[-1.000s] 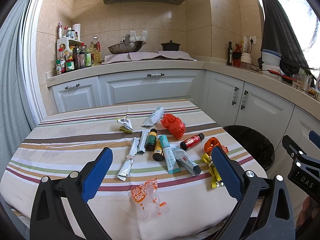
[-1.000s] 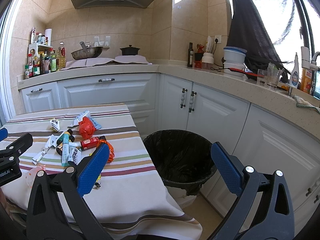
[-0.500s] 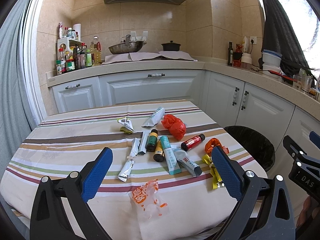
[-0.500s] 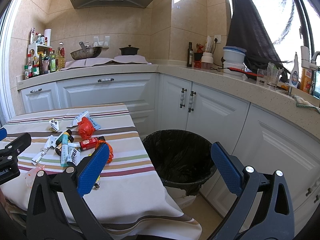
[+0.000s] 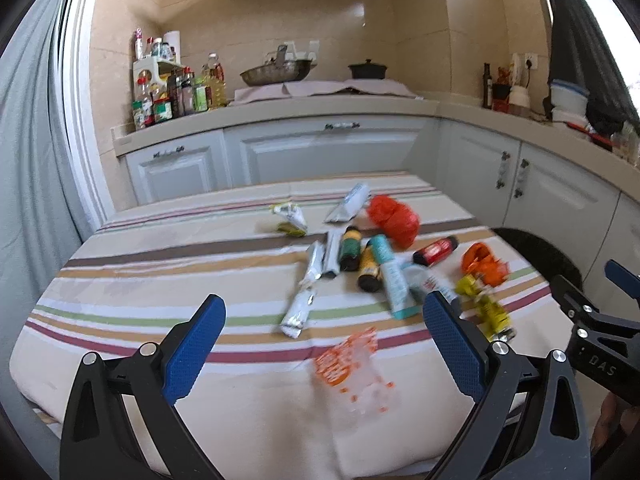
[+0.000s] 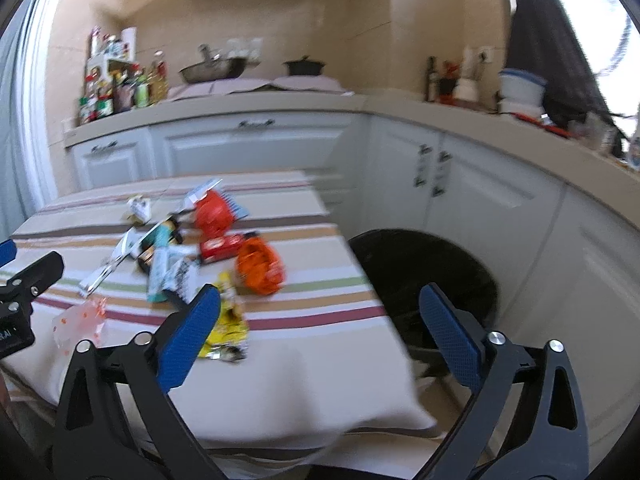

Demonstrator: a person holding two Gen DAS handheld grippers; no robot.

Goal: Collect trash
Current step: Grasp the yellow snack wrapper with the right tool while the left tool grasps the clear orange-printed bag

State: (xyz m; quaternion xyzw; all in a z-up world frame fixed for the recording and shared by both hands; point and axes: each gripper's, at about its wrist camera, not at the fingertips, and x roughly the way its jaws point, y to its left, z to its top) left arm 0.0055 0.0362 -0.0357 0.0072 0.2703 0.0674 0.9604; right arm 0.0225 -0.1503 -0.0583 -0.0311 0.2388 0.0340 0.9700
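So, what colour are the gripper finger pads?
Blue, textured pads on black frames; the left wrist view shows them best.

The left gripper (image 5: 324, 344) hangs with its blue-padded jaws spread wide and nothing between them; the right gripper (image 6: 318, 332), likewise agape, holds nothing.

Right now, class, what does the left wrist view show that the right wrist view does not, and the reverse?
Only the left view shows its own open left gripper whole. Only the right view shows the open right gripper whole and the full mouth of the black bin. Both show the striped table, the red bag, the yellow wrapper and the stove pot.
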